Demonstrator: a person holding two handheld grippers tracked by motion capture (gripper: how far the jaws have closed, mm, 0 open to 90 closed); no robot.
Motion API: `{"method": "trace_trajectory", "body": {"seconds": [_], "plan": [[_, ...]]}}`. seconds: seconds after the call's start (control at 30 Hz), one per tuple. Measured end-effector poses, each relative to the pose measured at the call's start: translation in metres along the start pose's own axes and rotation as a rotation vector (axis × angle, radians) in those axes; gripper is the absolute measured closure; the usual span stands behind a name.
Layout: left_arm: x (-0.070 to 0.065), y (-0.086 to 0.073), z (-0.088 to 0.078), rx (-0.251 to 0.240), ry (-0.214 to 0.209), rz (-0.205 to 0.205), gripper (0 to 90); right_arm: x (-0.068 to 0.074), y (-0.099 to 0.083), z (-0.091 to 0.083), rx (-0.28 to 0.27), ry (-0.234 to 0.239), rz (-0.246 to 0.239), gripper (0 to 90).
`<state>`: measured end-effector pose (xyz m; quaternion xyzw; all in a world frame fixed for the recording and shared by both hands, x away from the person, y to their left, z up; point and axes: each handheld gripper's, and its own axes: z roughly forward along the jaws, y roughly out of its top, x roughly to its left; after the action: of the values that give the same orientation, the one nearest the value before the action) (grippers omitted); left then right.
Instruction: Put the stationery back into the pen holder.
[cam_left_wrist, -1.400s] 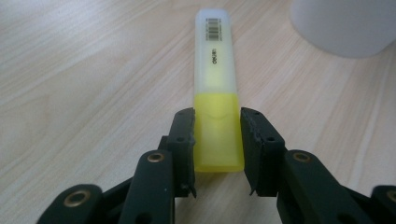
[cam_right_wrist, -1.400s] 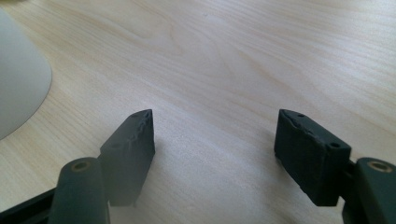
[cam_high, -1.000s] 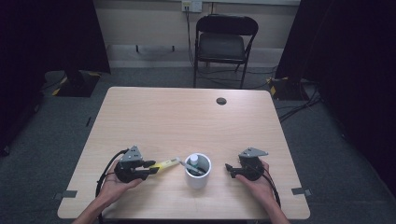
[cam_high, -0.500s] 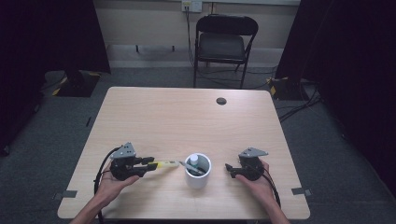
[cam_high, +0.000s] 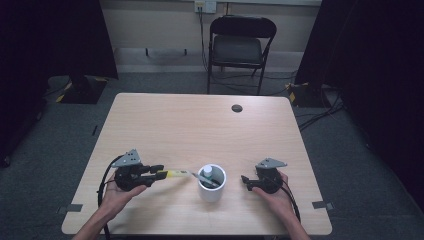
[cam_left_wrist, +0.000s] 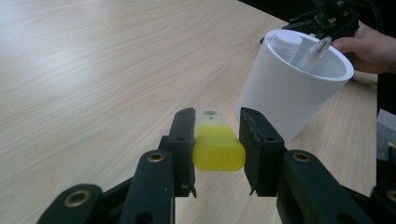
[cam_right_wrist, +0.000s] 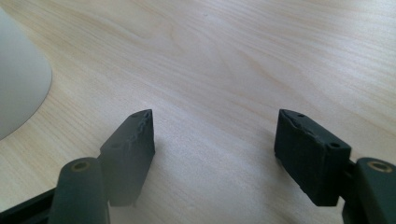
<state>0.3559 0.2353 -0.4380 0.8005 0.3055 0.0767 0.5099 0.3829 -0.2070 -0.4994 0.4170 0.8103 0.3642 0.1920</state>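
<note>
My left gripper (cam_left_wrist: 217, 140) clamps a yellow marker (cam_left_wrist: 218, 147) just left of the white cup (cam_high: 212, 183); my right gripper (cam_right_wrist: 217, 140) rests wide apart on the table (cam_high: 200, 130).

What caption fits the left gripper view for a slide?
Left gripper shut on a yellow marker beside a white cup.

Yellow marker (cam_left_wrist: 218, 148), white cup (cam_left_wrist: 292, 88), black jaws — pale wood-grain table (cam_high: 190, 125)

Yellow marker (cam_left_wrist: 218, 148), perhaps, beside white cup (cam_high: 212, 185)
</note>
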Motion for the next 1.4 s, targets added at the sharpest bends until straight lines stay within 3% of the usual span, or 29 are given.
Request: {"method": "trace_trajectory", "body": {"seconds": [0.37, 0.47, 1.17, 1.4], "plan": [[-0.003, 0.005, -0.002, -0.007, -0.009, -0.022, 67.2, 0.000, 0.000, 0.000, 0.001, 0.001, 0.001, 28.1], [-0.003, 0.007, -0.003, -0.012, -0.007, -0.011, 67.2, 0.000, 0.000, 0.000, 0.001, 0.001, 0.000, 28.1], [-0.008, 0.027, -0.016, -0.107, -0.030, -0.002, 67.2, 0.000, 0.000, 0.000, 0.000, 0.002, 0.000, 28.0], [-0.010, 0.036, -0.024, -0.135, -0.023, 0.020, 67.2, 0.000, 0.000, 0.000, 0.000, 0.002, 0.001, 28.0]]}}
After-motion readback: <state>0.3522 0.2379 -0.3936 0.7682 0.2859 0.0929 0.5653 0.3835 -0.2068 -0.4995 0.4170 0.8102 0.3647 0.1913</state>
